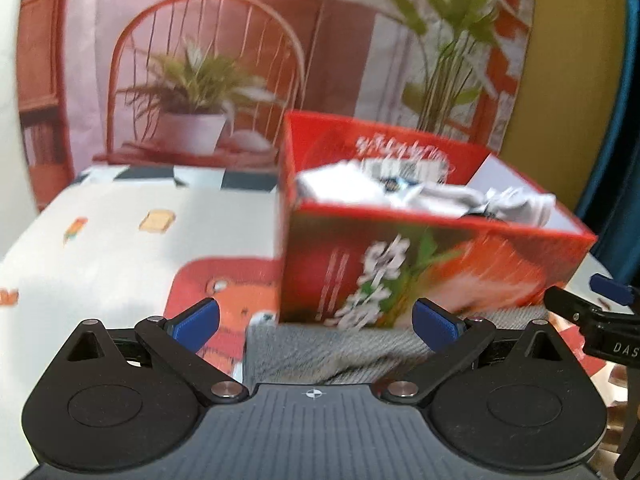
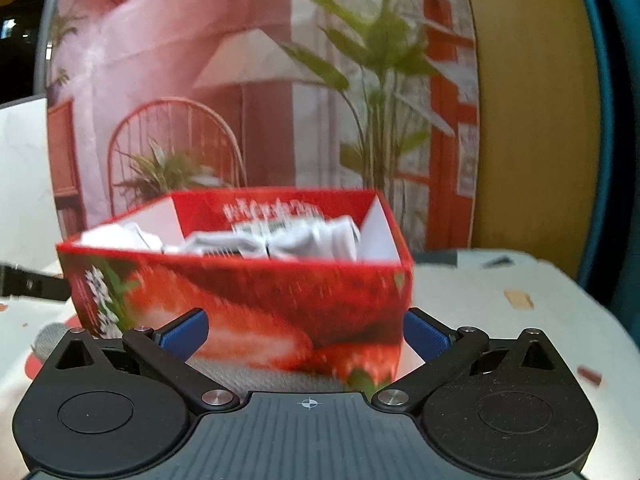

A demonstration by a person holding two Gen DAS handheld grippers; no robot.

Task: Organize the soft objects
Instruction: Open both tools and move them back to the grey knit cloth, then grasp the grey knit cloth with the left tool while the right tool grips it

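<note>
A red strawberry-print box (image 1: 420,272) stands on the table, with white and grey socks (image 1: 424,194) piled inside. A grey knit cloth (image 1: 320,348) lies flat in front of the box. My left gripper (image 1: 316,326) is open and empty just above that cloth. In the right wrist view the same box (image 2: 248,300) is close ahead, with the socks (image 2: 272,240) inside. My right gripper (image 2: 306,336) is open and empty, its fingers either side of the box's near corner. The grey cloth (image 2: 256,376) shows under it.
The table (image 1: 120,240) has a white cloth with cartoon prints and a red patch (image 1: 236,292). A printed backdrop (image 1: 200,60) of a chair and plants stands behind. The right gripper's tip (image 1: 600,316) shows at the right edge. A yellow and blue wall is at the right.
</note>
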